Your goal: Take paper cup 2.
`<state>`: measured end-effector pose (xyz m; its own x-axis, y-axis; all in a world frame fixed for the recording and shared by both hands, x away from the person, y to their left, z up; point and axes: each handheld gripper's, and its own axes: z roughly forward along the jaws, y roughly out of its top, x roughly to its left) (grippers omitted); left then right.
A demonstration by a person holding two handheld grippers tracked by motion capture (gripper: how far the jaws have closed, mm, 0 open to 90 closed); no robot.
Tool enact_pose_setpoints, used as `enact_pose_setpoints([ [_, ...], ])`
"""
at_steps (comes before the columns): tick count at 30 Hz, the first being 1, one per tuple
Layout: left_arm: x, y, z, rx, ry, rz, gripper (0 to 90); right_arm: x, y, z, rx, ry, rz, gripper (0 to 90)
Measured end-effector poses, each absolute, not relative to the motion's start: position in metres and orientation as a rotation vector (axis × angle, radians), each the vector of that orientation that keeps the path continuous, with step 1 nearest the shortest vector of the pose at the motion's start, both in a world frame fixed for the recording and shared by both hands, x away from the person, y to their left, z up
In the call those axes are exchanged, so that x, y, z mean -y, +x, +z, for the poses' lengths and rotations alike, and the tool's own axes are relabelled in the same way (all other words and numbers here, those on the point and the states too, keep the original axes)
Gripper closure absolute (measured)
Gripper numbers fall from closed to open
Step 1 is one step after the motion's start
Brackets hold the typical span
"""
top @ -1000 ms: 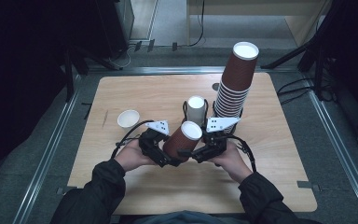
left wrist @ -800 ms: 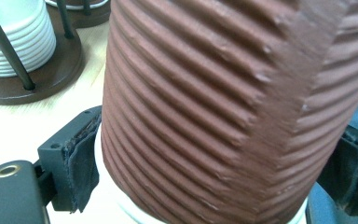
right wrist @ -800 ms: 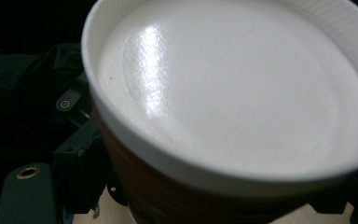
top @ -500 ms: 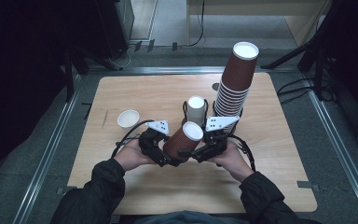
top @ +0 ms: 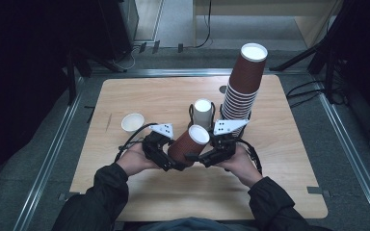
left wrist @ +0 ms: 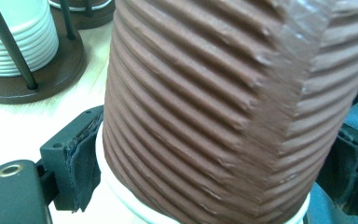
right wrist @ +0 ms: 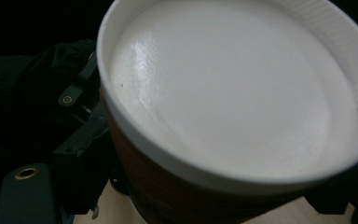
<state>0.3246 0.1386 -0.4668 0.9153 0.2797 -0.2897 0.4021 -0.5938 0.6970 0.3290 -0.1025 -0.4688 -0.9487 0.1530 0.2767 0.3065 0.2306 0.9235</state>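
Observation:
A brown ribbed paper cup [top: 187,145] is held tilted above the table's near middle, its white flat end [top: 199,134] facing up and to the right. My left gripper [top: 163,153] is shut on it from the left. In the left gripper view the black pads [left wrist: 81,158] press the cup's ribbed wall [left wrist: 205,102] near its white rim. My right gripper [top: 213,154] is shut on the same cup from the right. In the right gripper view the jaws flank the cup just below its white end [right wrist: 233,88].
A tall stack of upturned brown cups [top: 243,89] stands behind the right hand. A stack of white cups [top: 203,113] sits in a rod holder on a round wooden base [left wrist: 51,79]. A single white cup [top: 133,122] stands at the left on the wooden table [top: 289,159].

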Motion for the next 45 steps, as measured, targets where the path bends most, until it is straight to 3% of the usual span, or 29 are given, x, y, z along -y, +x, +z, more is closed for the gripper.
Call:
enact_pose_setpoints([
  [18, -0.161, 0.325, -0.453, -0.502, 2.236, -0.102, 8.9, 0.12, 0.33, -0.464, 2.475, -0.481, -1.74, 15.9],
  [36, -0.16, 0.326, -0.457, -0.502, 2.472, 0.064, 8.9, 0.125, 0.313, -0.474, 2.734, -0.449, -1.458, 16.3],
  [45, -0.157, 0.331, -0.468, -0.509, 2.536, 0.076, 8.9, 0.132, 0.318, -0.473, 2.757, -0.476, -1.45, 16.5],
])
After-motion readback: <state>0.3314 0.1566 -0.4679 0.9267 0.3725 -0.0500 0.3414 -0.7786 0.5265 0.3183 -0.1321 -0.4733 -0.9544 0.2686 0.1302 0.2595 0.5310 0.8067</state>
